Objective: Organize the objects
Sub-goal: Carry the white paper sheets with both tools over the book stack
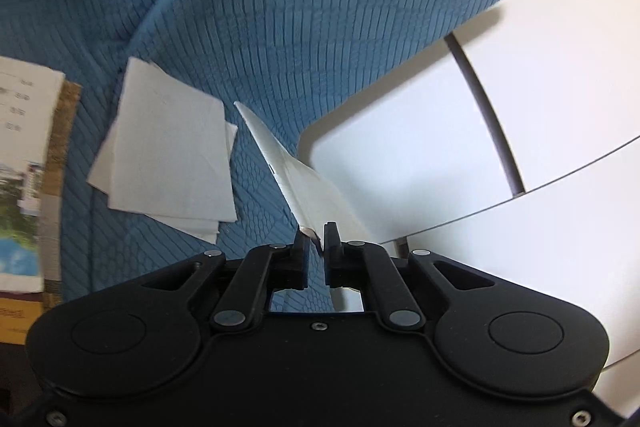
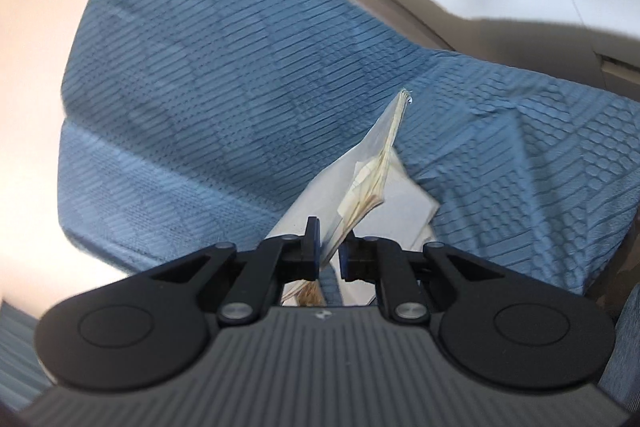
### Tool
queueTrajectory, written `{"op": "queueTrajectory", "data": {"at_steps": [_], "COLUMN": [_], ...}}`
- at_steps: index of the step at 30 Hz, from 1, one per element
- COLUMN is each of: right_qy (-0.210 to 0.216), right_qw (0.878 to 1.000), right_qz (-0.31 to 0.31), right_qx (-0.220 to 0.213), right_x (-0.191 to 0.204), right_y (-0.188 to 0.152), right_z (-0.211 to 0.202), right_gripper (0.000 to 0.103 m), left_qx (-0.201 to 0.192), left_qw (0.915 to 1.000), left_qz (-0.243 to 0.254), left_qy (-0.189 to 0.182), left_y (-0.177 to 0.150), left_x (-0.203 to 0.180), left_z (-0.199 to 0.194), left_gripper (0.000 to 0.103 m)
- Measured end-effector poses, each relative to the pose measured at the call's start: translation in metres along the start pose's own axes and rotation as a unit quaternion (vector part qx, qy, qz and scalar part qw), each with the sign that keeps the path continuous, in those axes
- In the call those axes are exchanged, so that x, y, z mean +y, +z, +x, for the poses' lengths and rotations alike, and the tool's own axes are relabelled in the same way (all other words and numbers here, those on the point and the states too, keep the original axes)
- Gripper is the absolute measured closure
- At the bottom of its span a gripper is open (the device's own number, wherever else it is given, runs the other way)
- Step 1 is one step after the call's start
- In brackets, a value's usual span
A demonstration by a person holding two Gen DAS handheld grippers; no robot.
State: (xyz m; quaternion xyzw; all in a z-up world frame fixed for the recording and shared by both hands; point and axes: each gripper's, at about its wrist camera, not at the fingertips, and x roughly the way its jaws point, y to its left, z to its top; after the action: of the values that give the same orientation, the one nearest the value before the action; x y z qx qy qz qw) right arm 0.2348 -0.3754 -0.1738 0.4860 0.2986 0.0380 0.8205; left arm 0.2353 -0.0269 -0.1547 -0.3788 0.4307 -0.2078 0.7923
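My left gripper (image 1: 318, 233) is shut on the corner of a thin white paper sheet (image 1: 280, 163), which rises edge-on above the blue quilted cloth (image 1: 280, 7). A loose pile of white papers (image 1: 168, 151) lies on that cloth to the left of it. In the right wrist view, my right gripper (image 2: 330, 231) is shut on a thick bundle of papers (image 2: 372, 171) with yellowed page edges and a white cover, held tilted above the cloth (image 2: 220, 67). Another white sheet (image 2: 404, 215) lies on the cloth just beneath the bundle.
Printed leaflets (image 1: 24, 167) sit on a brown surface at the left edge. White furniture panels (image 1: 560, 107) with a dark bar (image 1: 488, 115) stand to the right of the cloth. Beige floor (image 2: 32, 27) shows to the left in the right wrist view.
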Motion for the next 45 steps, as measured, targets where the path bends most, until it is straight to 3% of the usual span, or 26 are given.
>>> {"op": "queueTrajectory", "data": {"at_steps": [16,26,33,45], "right_qy": [0.037,0.064,0.065,0.034], "right_qw": [0.995,0.989,0.985,0.979], "right_qz": [-0.085,-0.108,-0.121,-0.146], "right_qx": [0.046,0.078,0.105,0.137], "right_x": [0.108,0.149,0.157,0.151], "right_y": [-0.036,-0.068,-0.098,-0.142], "right_z": [0.005,0.026,0.051,0.1], "right_gripper": [0.09,0.09,0.09,0.09], "left_qx": [-0.084,-0.121,-0.122,-0.115], "left_qw": [0.9959,0.9921,0.9922,0.9911], "left_qz": [0.028,0.027,0.0,-0.047], "left_qy": [0.014,0.02,0.029,0.05], "left_y": [0.032,0.047,0.048,0.042], "left_x": [-0.001,0.031,0.074,0.146], "left_z": [-0.128,-0.183,-0.197,-0.187], "left_gripper": [0.096,0.095,0.095,0.095]}}
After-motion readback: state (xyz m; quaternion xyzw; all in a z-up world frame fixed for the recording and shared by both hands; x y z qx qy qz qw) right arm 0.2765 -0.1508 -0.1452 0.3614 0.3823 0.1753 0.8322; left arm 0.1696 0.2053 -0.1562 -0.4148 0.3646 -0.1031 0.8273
